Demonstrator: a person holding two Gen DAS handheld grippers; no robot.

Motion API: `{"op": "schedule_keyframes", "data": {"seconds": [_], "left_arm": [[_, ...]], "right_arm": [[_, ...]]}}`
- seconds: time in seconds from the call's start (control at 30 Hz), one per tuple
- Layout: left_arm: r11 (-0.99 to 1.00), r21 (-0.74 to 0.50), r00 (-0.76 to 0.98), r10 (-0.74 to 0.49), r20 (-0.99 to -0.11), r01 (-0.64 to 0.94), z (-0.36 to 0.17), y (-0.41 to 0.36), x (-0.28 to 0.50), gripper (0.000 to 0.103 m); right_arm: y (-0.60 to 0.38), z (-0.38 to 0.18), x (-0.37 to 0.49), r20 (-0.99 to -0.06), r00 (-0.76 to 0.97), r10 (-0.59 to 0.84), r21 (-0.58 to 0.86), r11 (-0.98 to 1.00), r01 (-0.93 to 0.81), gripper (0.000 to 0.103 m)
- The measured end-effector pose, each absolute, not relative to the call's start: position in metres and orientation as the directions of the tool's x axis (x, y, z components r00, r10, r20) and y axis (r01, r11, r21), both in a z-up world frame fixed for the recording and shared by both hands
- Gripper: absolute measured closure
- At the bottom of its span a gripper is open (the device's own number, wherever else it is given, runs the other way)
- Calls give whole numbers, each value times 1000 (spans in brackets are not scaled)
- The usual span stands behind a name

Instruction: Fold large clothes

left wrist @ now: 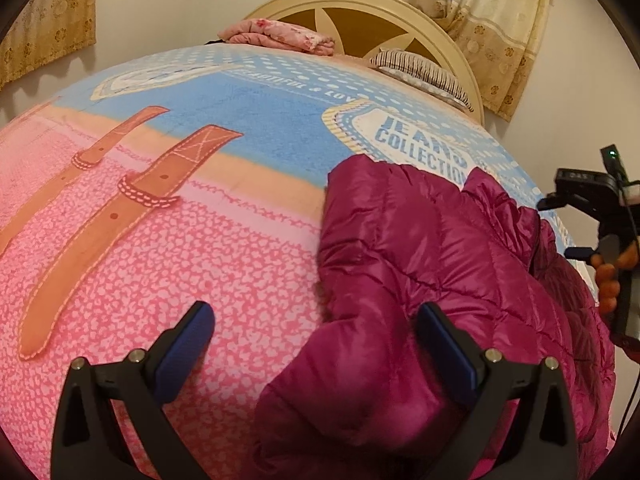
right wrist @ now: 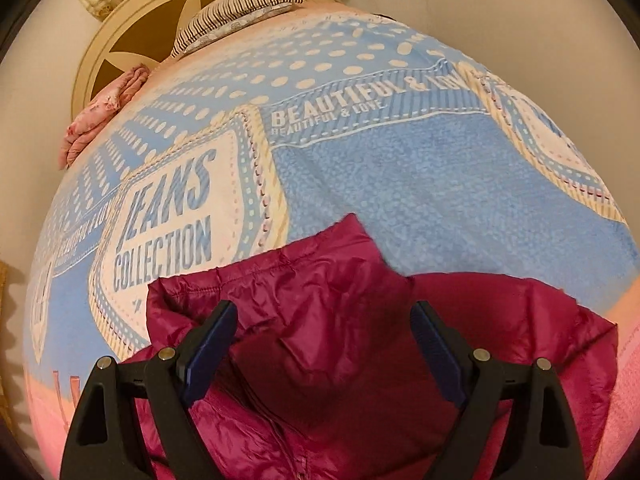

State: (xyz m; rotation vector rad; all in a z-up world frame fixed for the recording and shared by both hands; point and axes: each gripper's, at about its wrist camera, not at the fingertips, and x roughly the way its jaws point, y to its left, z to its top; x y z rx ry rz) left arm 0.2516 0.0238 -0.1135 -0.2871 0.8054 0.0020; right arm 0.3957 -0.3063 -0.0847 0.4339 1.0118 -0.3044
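Jacket [left wrist: 420, 264], magenta and quilted, lies crumpled on the bedspread [left wrist: 160, 240]. Left gripper [left wrist: 316, 340] stands open above it; the jacket's near fold lies below its right finger [left wrist: 444, 344], while its left finger [left wrist: 188, 344] hangs over bare pink spread. Right gripper [right wrist: 324, 344] is open too, nothing pinched, with the jacket [right wrist: 340, 320] spread beneath both fingers. Beyond the grippers, a pillow [left wrist: 416, 68] and a pink bundle [left wrist: 280, 36] rest against the headboard [left wrist: 360, 8].
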Motion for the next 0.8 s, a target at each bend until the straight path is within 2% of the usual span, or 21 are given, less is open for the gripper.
{"op": "schedule_keyframes", "data": {"seconds": [0.17,0.43,0.6,0.7,0.8], "left_arm": [[958,-261,695,-109,-711,-117,-115,24,252,0],[961,-249,692,-98,-715,-121,-116,21,254,0],[961,-248,691,-97,-716,-122,-117,20,255,0],[961,-248,691,-97,-716,-122,-117,20,255,0],[961,-249,691,-98,-716,-121,-117,21,255,0]], "right_arm": [[-299,-95,407,-887,457,-69,165,876,453,15],[-298,-84,406,-862,497,-98,157,882,445,15],[-290,-89,419,-886,431,-171,40,898,439,16],[-286,-99,426,-905,386,-181,6,900,435,29],[-281,-106,429,-908,360,-215,-49,907,418,32]]}}
